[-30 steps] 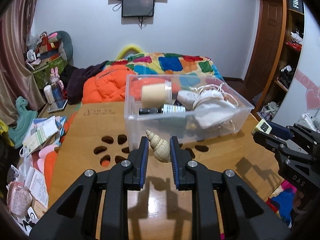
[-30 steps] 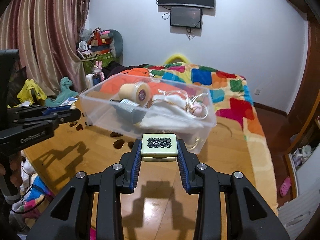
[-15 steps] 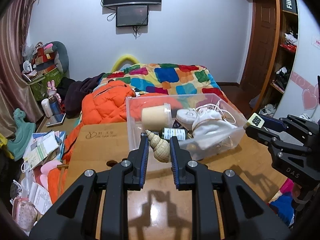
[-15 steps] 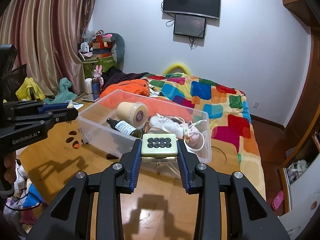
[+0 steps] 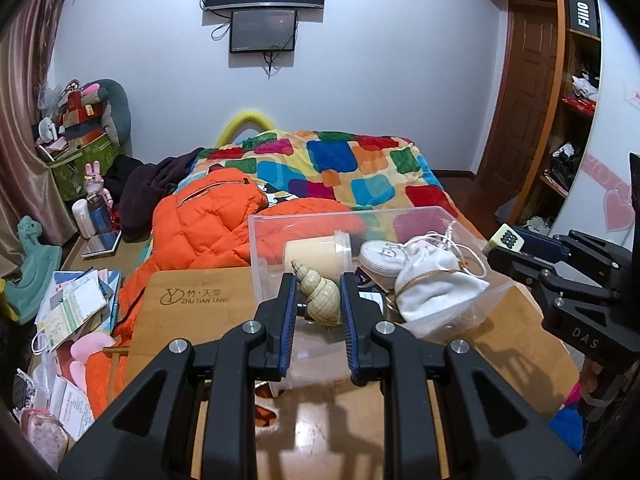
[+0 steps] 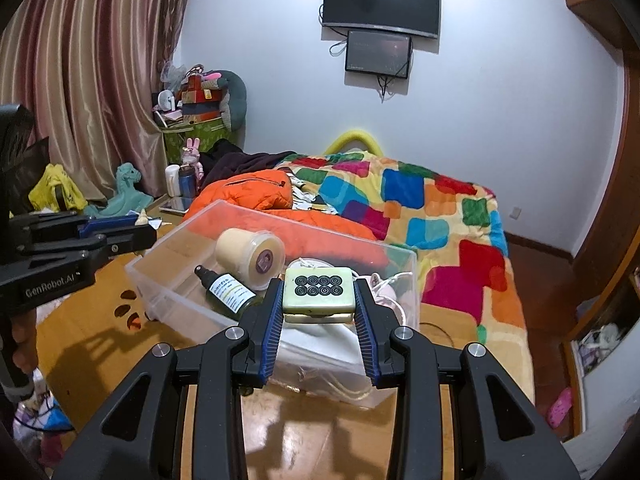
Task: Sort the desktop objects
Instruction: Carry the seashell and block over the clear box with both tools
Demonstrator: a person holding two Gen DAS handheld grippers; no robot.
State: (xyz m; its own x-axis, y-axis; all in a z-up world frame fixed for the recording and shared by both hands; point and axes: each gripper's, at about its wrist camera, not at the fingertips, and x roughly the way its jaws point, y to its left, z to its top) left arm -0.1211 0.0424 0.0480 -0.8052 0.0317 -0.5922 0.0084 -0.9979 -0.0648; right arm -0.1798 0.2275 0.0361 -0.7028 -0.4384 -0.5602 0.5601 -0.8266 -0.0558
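Left wrist view: cream spiral seashell (image 5: pixel 318 298) pinched between the blue pads of the left gripper (image 5: pixel 319 300), held over the near wall of the clear plastic storage box (image 5: pixel 256 248) on the wooden surface (image 5: pixel 192 304). Right wrist view: pale green mahjong tile with eight black circles (image 6: pixel 319 289) clamped flat in the right gripper (image 6: pixel 319 300), poised above the same box. Already inside: cream lidded jar (image 6: pixel 248 256), dark green spray bottle (image 6: pixel 230 296), white drawstring pouch (image 5: pixel 434 294). Risks as judged: shell, tapered and smooth, likely to slip or roll out early; tile, released too high, apt to bounce off the bottle; both grippers close together, liable to knock each other or the box rim.
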